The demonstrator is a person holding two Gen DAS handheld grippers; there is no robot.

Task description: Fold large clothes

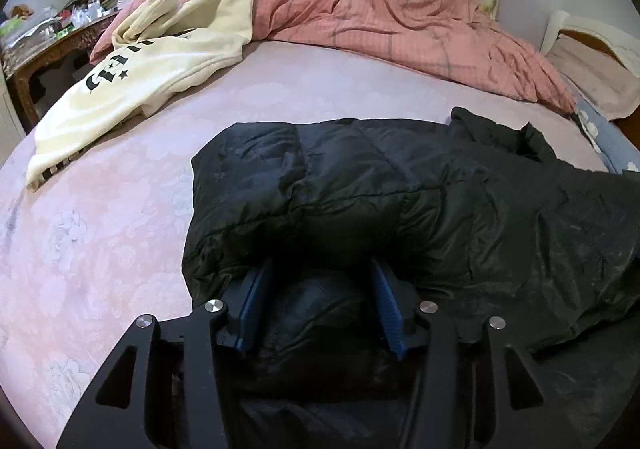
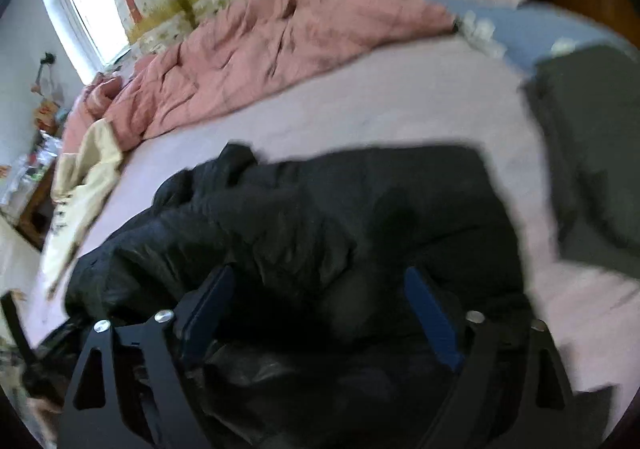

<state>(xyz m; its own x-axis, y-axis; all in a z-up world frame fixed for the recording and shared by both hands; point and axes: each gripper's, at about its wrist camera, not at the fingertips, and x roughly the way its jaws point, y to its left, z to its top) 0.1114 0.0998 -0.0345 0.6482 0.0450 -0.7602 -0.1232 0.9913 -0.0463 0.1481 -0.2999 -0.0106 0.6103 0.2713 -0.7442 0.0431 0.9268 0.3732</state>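
Note:
A black puffer jacket (image 1: 400, 193) lies on the pink bed sheet (image 1: 100, 249), partly folded over itself. My left gripper (image 1: 320, 273) is open, its blue-padded fingers (image 1: 256, 301) pushed under a folded edge of the jacket, with the tips hidden by the fabric. In the right wrist view the same jacket (image 2: 320, 217) fills the middle. My right gripper (image 2: 320, 277) is open above the jacket, with fabric lying between its blue pads (image 2: 432, 313). The right wrist view is blurred.
A cream sweatshirt (image 1: 160, 65) with black lettering lies at the far left of the bed. A crumpled pink duvet (image 1: 380, 21) lies along the back. A grey folded garment (image 2: 592, 153) lies at the right. A cluttered wooden table (image 1: 52, 37) stands beside the bed on the left.

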